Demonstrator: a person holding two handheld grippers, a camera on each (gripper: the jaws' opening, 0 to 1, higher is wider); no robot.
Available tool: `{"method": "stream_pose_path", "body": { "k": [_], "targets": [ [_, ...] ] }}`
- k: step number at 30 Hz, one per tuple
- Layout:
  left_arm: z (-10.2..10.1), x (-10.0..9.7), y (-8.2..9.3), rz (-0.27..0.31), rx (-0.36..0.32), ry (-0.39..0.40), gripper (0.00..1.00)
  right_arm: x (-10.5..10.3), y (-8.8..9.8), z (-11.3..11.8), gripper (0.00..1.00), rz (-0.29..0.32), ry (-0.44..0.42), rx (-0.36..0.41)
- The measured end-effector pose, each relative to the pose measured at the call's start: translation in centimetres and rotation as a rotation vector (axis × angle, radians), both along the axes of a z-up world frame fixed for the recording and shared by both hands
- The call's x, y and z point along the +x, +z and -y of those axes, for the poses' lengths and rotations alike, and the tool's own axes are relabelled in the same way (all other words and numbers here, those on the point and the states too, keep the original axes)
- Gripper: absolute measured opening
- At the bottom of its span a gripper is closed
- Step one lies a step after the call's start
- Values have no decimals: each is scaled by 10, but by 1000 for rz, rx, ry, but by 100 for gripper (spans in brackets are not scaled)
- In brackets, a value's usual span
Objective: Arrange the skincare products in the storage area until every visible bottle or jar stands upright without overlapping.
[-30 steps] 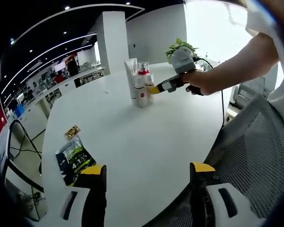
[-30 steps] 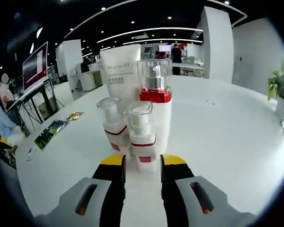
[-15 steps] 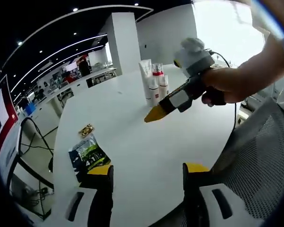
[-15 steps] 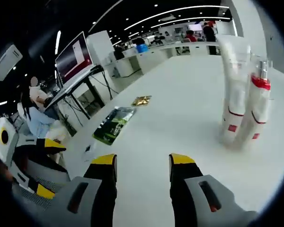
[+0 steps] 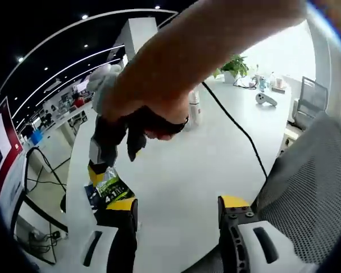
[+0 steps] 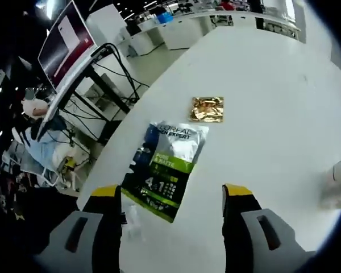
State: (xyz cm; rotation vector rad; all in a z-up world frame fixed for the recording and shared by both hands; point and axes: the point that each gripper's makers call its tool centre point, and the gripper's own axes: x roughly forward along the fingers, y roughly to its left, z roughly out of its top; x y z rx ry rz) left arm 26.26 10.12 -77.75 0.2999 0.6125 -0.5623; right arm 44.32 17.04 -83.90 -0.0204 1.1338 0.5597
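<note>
Open right claw point(image 6: 170, 196) over green sachet point(image 6: 166, 168) (gold packet point(image 6: 208, 109) beyond)

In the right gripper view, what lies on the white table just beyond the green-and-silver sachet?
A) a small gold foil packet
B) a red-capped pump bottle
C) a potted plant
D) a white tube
A: a small gold foil packet lies flat on the white table, just past the top edge of the green-and-silver sachet.

White round table point(image 5: 227, 142), grey mesh chair point(image 5: 307, 187), dark ceiling with light strips point(image 5: 57, 57); beyond, perhaps office desks point(image 6: 216, 17).
</note>
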Motion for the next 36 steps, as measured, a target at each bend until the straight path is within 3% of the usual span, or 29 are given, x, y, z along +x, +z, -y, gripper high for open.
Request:
{"method": "stream_pose_path", "body": {
  "k": [2,4,5,11,12,14,18,23,27,34,36],
  "targets": [
    [0,0,1,1,-6,3,58,7,-5,-10,89,8,-35,-27],
    [2,-1,1,5,-5,-7,58,4,-16,-20,96,-61,-54,-86],
    [2,-1,1,8,-4,-10,58,7,-18,-26,97,-61,-59,-96],
    [3,-1,1,1,-4,-12,58,8,-27,-46,97,-75,-52,-205],
    [3,-1,2,4,-8,-12,58,2,-31,-46,97,-92,-31,-251],
    [4,-2,2,1,-8,-15,58,-10,-33,-48,93,-113,-27,-267],
    [4,-2,3,5,-9,-17,58,-14,-25,-33,82,-47,-25,-336],
    [3,-1,3,3,-11,-13,58,-6,-28,-36,84,-30,-48,-311],
    [5,-2,2,-2,-10,-21,58,8,-26,-29,71,60,-59,-269],
    [8,-4,2,-4,-16,-32,58,14,-32,-28,61,93,87,-255],
    [8,-4,2,-4,-17,-33,58,17,-30,-24,52,109,108,-249]
  ]
}}
